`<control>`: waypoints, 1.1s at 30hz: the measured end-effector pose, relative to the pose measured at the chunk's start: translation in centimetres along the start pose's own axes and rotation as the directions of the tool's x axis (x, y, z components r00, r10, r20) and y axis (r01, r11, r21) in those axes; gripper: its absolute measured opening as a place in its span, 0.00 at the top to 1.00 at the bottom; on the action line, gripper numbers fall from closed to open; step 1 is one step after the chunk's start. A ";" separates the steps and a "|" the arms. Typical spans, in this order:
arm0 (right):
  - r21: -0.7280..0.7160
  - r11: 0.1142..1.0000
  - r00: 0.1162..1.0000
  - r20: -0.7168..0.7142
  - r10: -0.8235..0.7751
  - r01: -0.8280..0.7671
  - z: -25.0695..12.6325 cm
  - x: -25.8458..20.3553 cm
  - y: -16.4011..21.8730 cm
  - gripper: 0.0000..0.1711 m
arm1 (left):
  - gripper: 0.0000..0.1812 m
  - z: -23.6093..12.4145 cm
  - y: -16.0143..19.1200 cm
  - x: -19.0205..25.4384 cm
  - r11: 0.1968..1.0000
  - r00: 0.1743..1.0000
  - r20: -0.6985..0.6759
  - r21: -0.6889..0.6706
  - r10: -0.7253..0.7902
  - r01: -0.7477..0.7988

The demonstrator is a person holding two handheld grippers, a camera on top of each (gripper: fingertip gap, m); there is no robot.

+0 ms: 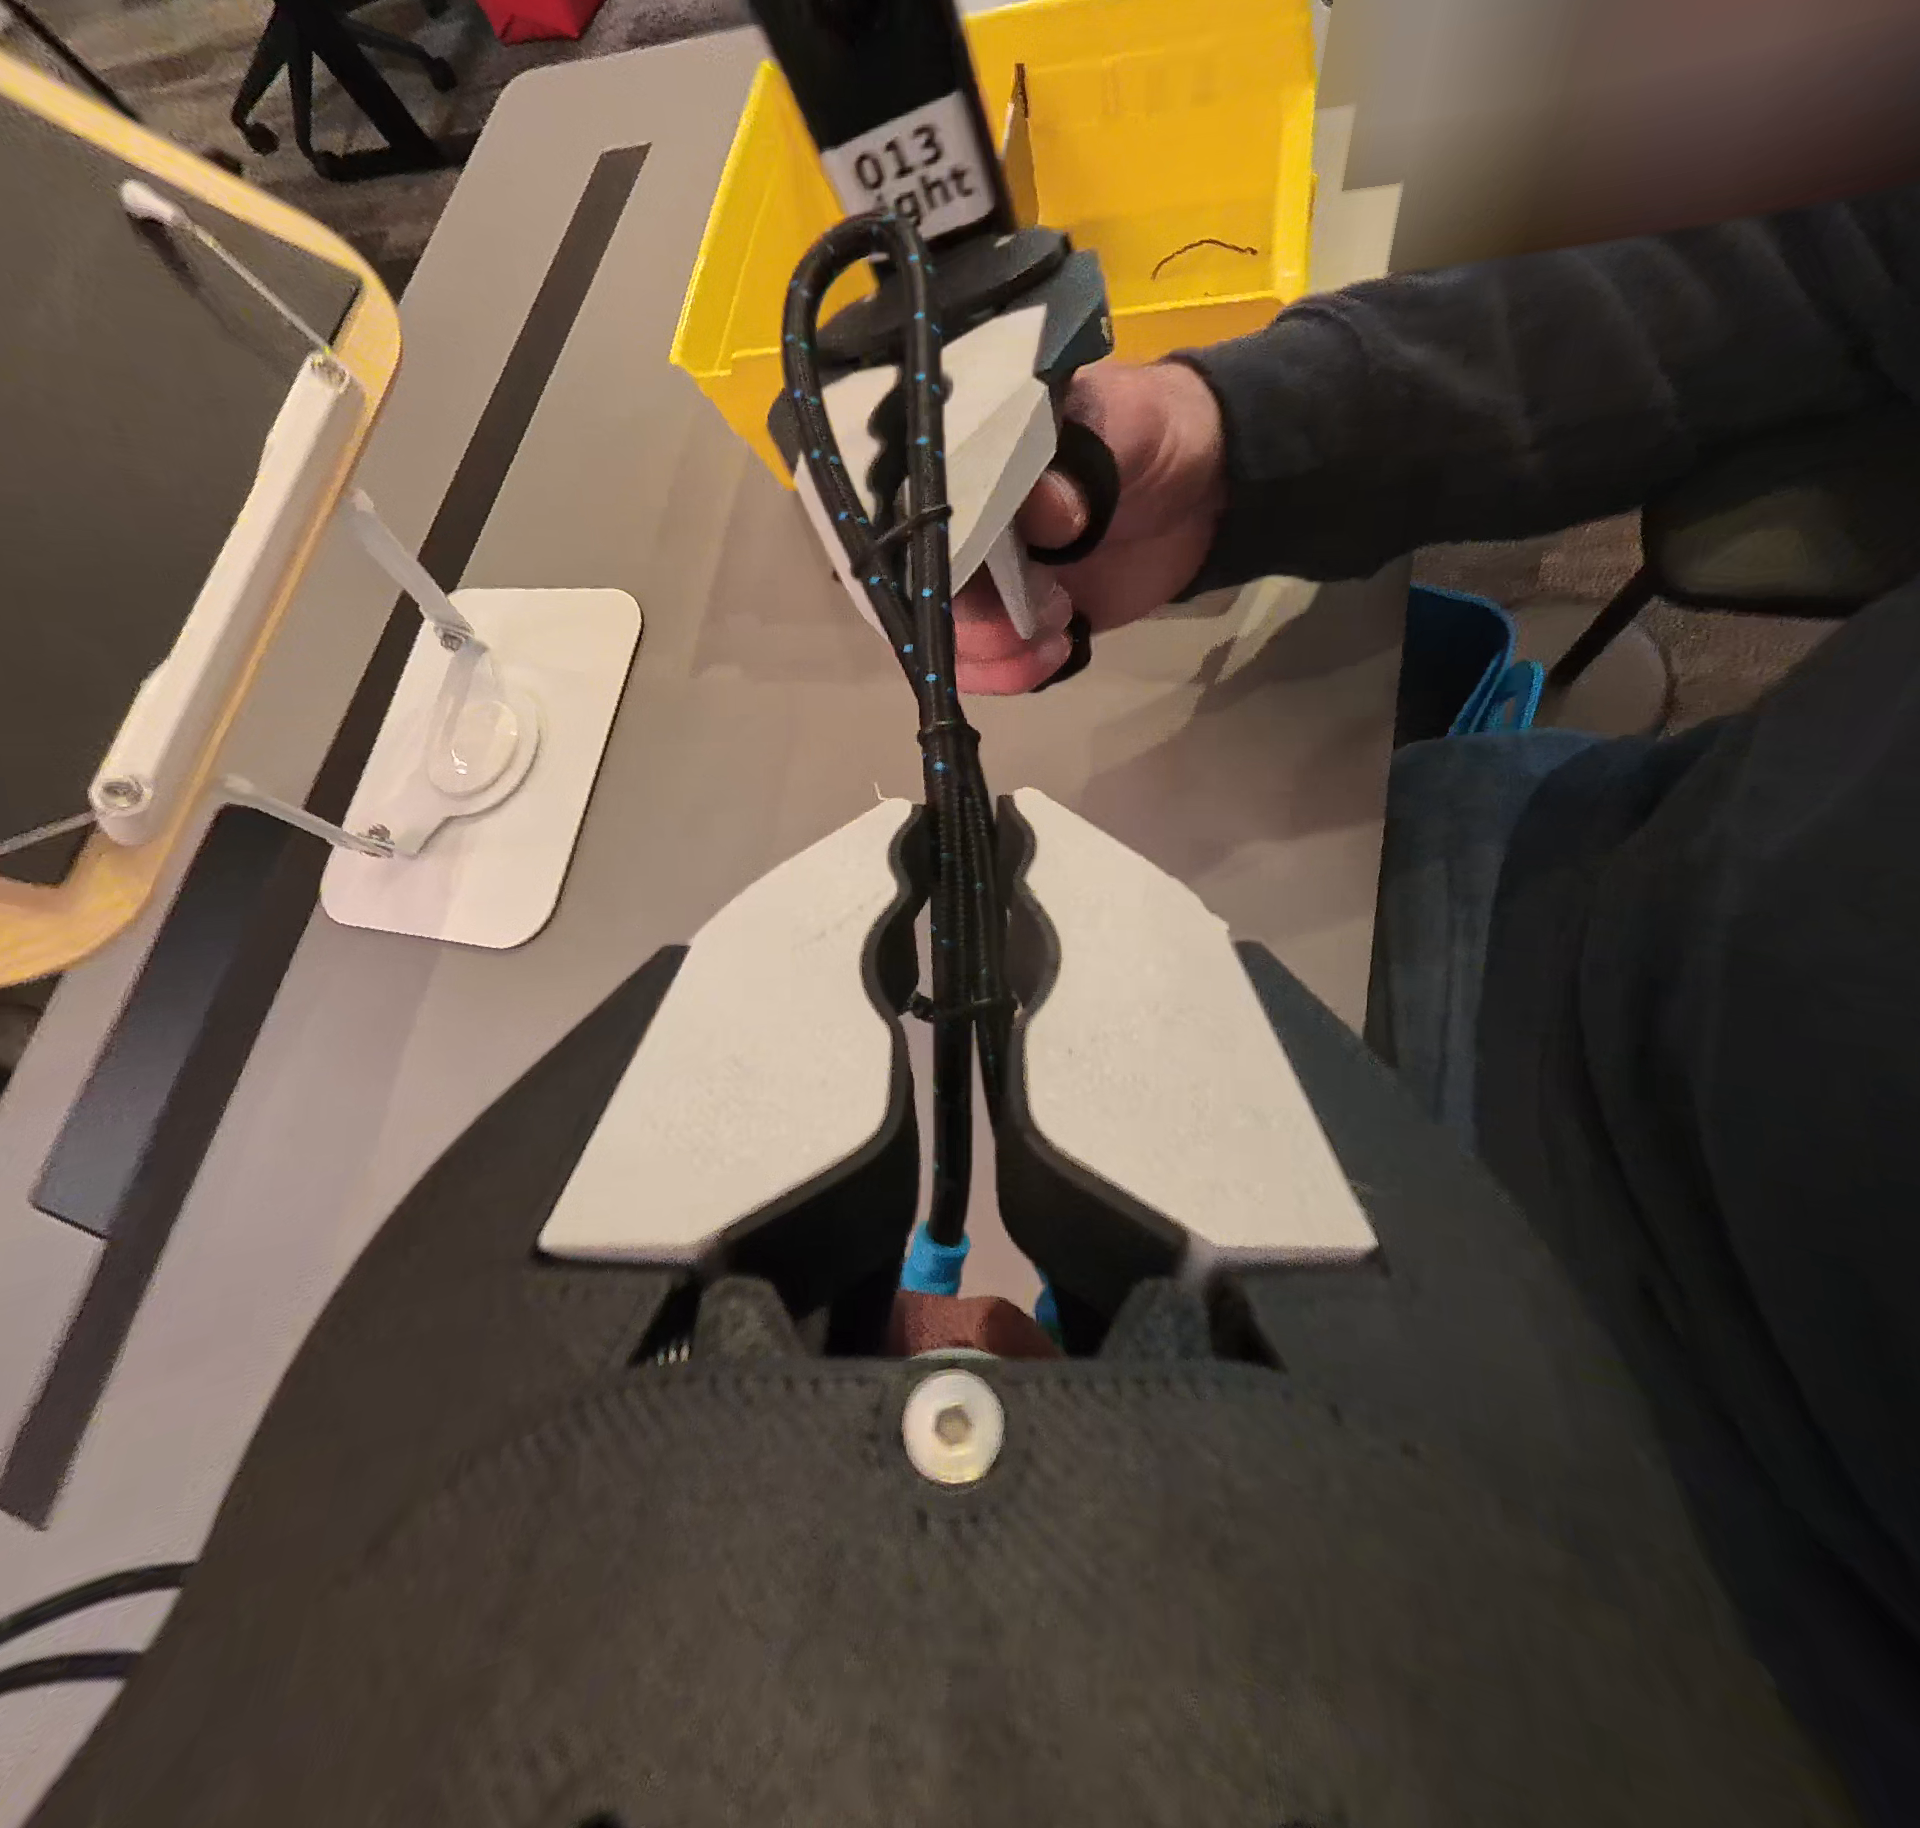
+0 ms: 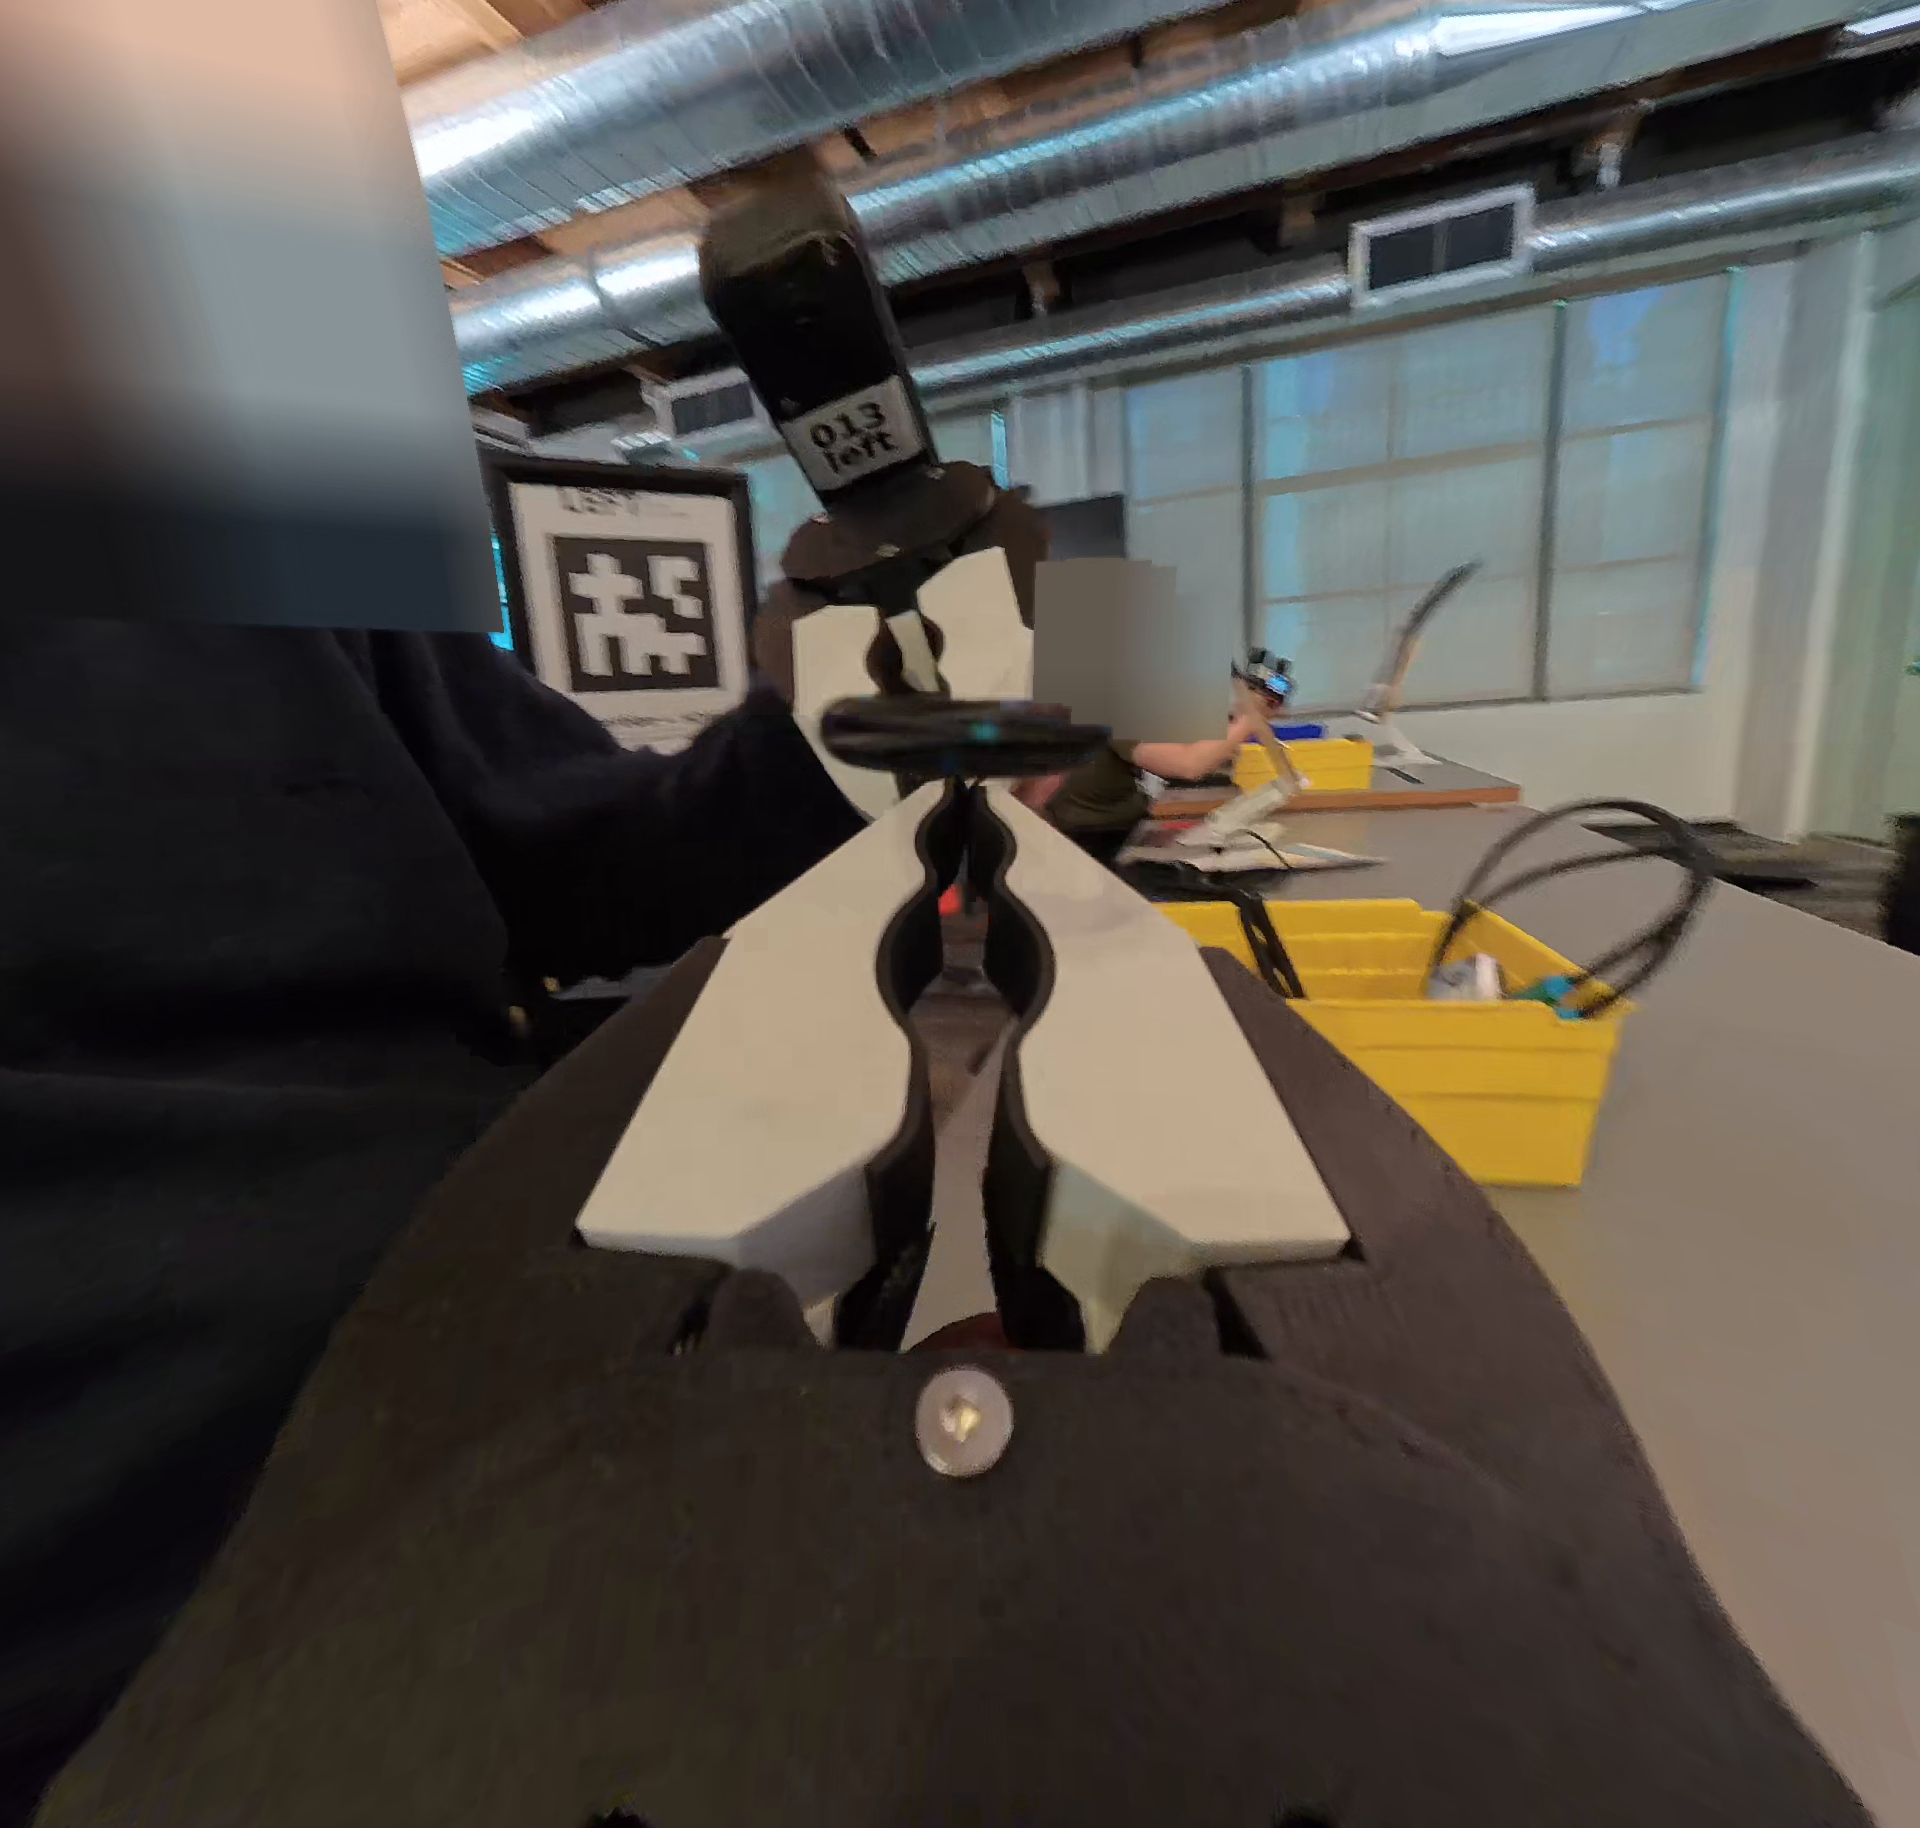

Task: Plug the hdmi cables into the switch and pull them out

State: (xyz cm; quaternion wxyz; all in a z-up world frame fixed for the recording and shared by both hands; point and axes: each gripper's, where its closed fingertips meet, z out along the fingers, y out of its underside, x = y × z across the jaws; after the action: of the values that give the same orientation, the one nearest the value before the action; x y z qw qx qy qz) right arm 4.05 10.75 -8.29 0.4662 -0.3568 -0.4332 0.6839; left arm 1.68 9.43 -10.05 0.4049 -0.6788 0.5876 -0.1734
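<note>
The left tool (image 1: 956, 822) is pinched narrow on a bundled black HDMI cable (image 1: 940, 656) flecked with blue, running between its fingers toward twelve o'clock. The cable's looped far end lies against the right tool (image 1: 883, 490), whose fingers sit nearly together at the loop; whether they actually clamp it I cannot tell. Beyond, at one o'clock, a yellow bin (image 1: 1195, 116) stands on the grey tabletop (image 1: 665, 428).

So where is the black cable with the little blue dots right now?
In the left wrist view, the bundled black braided cable with blue flecks is pinched between the left gripper's white fingers, its loop reaching toward the right gripper before the yellow plastic bin.
</note>
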 end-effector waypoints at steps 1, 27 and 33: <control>-0.028 1.000 0.999 -0.050 -0.007 0.005 -0.2 0.6 0.2 1.00 | 0.94 0.3 0.2 -0.2 0.999 0.999 0.000 0.012 -0.044 0.044; -0.333 0.932 0.903 -0.429 -0.017 -0.141 -3.3 4.7 3.2 1.00 | 0.77 7.0 9.1 3.3 0.951 0.940 -0.157 0.020 -0.302 0.309; -0.390 0.911 0.892 -0.448 -0.060 -0.134 -3.0 5.2 3.7 1.00 | 0.79 7.1 5.5 6.6 0.949 0.920 -0.311 0.127 -0.237 0.288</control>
State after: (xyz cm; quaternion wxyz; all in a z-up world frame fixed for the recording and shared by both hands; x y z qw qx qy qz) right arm 3.86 15.78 -13.23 0.4547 -0.6035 -0.4403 0.4850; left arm 4.79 5.85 -20.15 0.3429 -0.6815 0.5273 -0.3741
